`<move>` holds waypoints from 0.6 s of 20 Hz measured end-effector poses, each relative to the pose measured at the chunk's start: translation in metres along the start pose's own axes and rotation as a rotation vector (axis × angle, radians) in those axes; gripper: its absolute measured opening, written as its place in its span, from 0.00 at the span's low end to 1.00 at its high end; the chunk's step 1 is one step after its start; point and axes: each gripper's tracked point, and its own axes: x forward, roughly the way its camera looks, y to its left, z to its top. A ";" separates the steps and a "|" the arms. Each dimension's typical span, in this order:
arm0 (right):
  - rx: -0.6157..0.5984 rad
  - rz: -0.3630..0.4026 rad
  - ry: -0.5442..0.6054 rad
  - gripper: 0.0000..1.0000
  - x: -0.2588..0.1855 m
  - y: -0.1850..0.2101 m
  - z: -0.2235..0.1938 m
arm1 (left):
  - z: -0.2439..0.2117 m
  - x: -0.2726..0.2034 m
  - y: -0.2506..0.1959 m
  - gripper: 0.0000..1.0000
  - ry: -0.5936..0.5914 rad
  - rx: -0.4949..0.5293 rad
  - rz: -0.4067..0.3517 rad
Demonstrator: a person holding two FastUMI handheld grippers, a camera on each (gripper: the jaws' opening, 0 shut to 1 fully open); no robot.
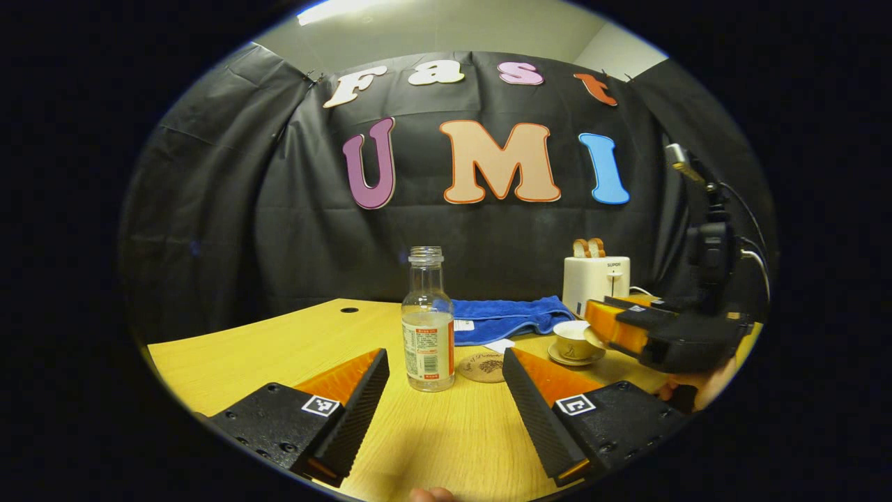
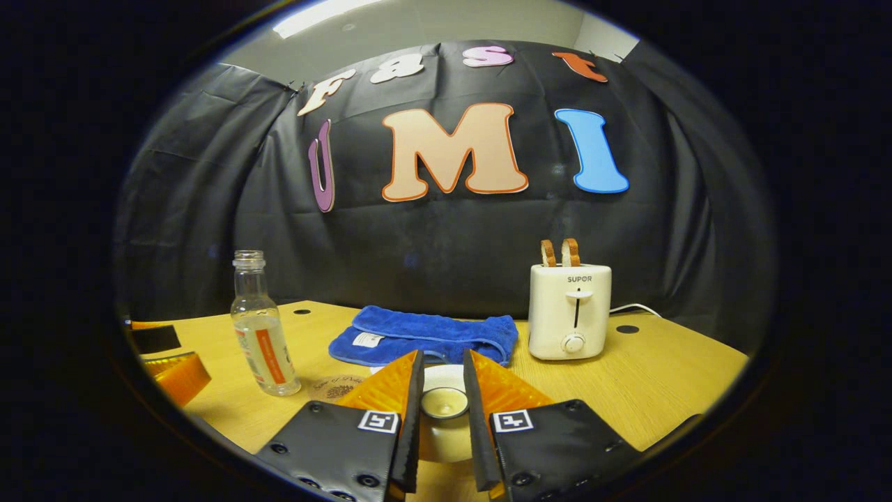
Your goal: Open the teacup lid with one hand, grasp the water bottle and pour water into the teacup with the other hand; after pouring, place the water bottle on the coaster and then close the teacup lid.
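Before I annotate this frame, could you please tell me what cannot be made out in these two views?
- Whether the lid is off the teacup: left gripper view, the right gripper covers the rim; right gripper view, the lid hides the cup.
- Whether the fingers press the lid's knob: right gripper view, contact unclear.
- Water bottle label: too small, both views.
- Coaster pattern: blurred; its edge sits behind the left gripper finger.

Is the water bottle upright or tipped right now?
Upright: the water bottle stands on its base on the table, neck up, uncapped, partly filled.
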 end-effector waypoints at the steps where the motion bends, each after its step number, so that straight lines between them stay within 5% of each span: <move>1: 0.000 0.008 0.001 0.35 -0.009 0.001 0.000 | -0.001 0.005 0.001 0.96 0.000 0.001 0.007; 12: 0.000 0.029 0.001 0.35 -0.041 -0.007 0.002 | -0.002 0.074 0.018 0.96 0.002 0.007 0.068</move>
